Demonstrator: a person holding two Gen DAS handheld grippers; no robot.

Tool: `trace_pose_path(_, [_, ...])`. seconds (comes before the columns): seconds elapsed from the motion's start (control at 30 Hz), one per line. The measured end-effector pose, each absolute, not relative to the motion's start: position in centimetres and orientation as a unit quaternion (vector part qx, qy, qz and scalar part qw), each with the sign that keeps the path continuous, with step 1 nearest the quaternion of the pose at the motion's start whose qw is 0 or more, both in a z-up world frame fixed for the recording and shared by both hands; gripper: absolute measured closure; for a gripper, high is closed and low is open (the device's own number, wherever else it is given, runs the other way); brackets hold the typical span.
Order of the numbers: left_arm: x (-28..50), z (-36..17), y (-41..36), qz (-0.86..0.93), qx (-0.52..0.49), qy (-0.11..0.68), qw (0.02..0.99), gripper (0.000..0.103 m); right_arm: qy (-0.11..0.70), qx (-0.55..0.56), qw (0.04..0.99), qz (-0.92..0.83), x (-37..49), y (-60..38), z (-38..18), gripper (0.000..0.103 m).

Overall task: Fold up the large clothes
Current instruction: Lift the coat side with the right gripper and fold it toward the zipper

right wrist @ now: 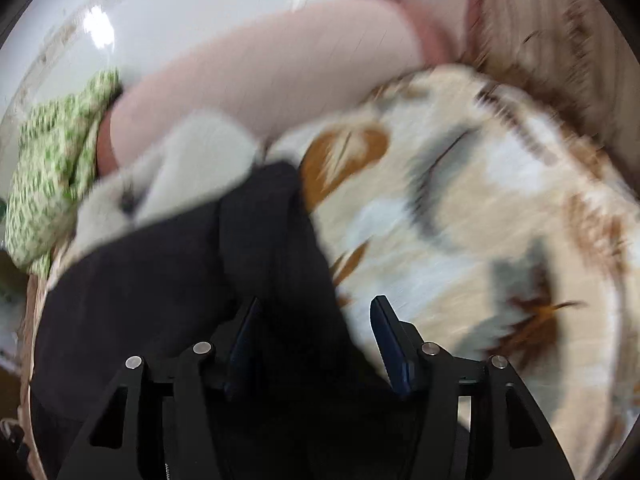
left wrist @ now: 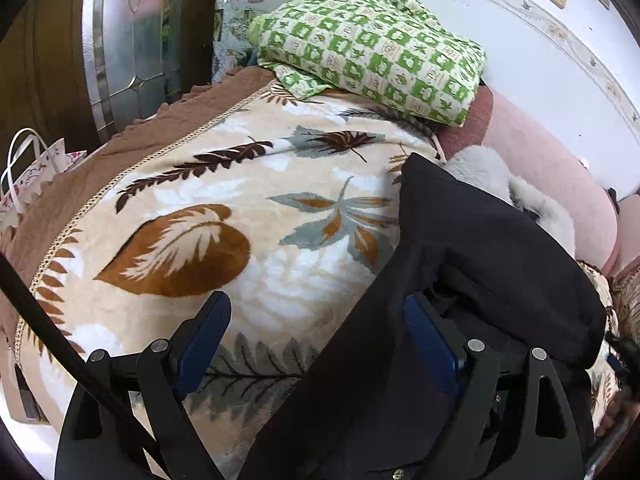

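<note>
Now we are holding both jaws apart, the left hand-held gripper [left wrist: 316, 332] and right hand-held gripper [right wrist: 316, 340] straddling the dark garment [left wrist: 472, 248] lying on the leaf-patterned blanket [left wrist: 240, 200], apparently readying a fold.

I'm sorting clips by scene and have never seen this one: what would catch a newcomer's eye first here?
The big cream blanket with brown and grey leaves fills the left wrist view, covering the bed. A black garment lies dark across it at the right, with fabric between the open right tongs. At the top, a green-and-white checked bundle sits against the white wall, beside a pink cushion.
</note>
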State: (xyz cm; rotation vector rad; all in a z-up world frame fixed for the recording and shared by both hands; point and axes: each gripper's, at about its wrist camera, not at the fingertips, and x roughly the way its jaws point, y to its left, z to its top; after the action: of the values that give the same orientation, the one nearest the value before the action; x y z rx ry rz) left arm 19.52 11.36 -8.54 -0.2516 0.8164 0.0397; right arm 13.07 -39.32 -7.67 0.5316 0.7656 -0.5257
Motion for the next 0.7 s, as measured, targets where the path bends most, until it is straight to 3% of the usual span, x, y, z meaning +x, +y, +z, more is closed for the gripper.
trace_pose_path(0.23, [19.7,-8.8,12.6,0.03,-0.145,0.404,0.903,0.015,0.353,0.236,0.884,-0.197,13.9,-35.3,-4.7,0.039])
trace_pose_path(0.27, [19.7,-8.8,12.8,0.031,-0.147,0.406,0.902,0.015,0.361,0.234,0.885,-0.179,14.7,-34.6,-5.0,0.047])
trace_pose_path(0.3, [19.7,-8.8,13.0,0.032,-0.149,0.407,0.901,0.015,0.371,0.231,0.885,-0.164,15.6,-33.9,-5.4,0.063])
trace_pose_path(0.37, [19.6,-8.6,13.5,0.034,-0.156,0.406,0.9,0.015,0.39,0.217,0.877,-0.175,17.3,-33.4,-7.1,0.073])
trace_pose_path(0.53, [19.7,-7.9,14.7,0.047,-0.166,0.397,0.902,0.015,0.435,0.281,0.834,-0.19,19.7,-35.8,-12.8,0.072])
trace_pose_path(0.63, [19.8,-7.6,15.4,0.055,-0.177,0.396,0.899,0.015,0.435,0.237,0.839,-0.226,19.9,-34.2,-11.1,0.073])
trace_pose_path(0.7, [19.8,-7.5,15.9,0.058,-0.186,0.395,0.898,0.015,0.394,0.197,0.871,-0.217,19.5,-31.2,-8.1,0.07])
